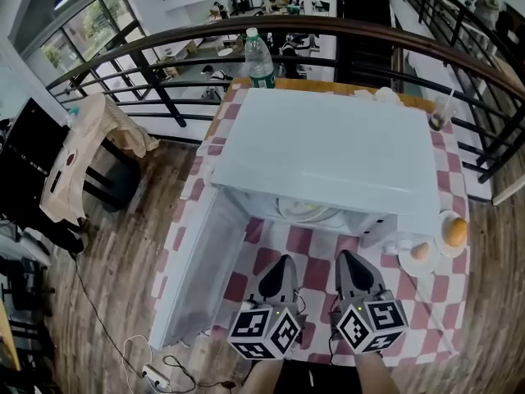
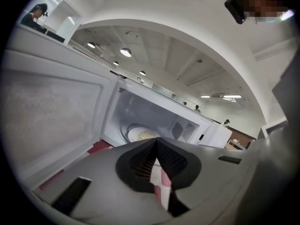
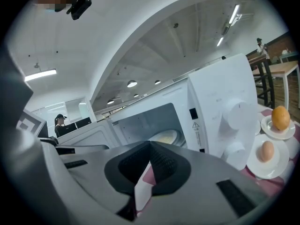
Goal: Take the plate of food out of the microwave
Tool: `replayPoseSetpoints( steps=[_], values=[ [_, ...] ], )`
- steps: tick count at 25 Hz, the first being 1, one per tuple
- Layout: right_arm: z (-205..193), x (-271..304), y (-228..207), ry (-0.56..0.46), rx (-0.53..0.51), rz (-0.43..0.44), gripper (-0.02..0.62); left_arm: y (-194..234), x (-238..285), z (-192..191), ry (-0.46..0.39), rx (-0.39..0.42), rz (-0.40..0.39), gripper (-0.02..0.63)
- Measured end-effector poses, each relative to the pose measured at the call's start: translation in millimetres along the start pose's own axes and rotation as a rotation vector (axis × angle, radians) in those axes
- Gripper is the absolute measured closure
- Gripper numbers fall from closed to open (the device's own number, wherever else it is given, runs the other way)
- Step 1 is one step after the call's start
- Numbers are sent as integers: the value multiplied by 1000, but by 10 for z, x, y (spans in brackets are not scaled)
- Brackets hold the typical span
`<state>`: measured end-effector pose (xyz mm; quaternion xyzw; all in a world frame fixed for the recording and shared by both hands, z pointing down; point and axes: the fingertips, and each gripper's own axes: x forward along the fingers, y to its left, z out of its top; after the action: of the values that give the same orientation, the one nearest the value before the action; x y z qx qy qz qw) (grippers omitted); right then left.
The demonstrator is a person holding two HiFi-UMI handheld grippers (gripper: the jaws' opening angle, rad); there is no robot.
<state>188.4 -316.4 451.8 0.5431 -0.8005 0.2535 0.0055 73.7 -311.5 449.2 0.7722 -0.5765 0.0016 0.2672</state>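
Note:
A white microwave stands on a table with a red-and-white checked cloth. Its door is swung open to the left. Inside the cavity a pale plate of food rests on the turntable; it also shows in the left gripper view and the right gripper view. My left gripper and right gripper hover side by side over the cloth, just in front of the opening and short of the plate. Both have their jaws shut with nothing between them; the tips meet in the gripper views.
Two small white plates, each with an egg, sit right of the microwave below its knobs. Behind the microwave stand a water bottle and a cup with a straw. A railing runs behind the table.

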Motion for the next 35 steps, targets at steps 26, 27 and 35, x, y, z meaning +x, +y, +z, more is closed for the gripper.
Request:
replayPoseSetpoints(
  steps=[26, 27, 35],
  values=[
    [-392, 746, -149, 114, 218, -73, 604, 610, 653, -255, 103, -354, 17, 574],
    [-404, 763, -151, 119, 214, -76, 603, 633, 678, -269, 106, -378, 19, 567],
    [-481, 837, -172, 144, 199, -103, 601, 732, 892, -319, 125, -455, 13, 546]
  ],
)
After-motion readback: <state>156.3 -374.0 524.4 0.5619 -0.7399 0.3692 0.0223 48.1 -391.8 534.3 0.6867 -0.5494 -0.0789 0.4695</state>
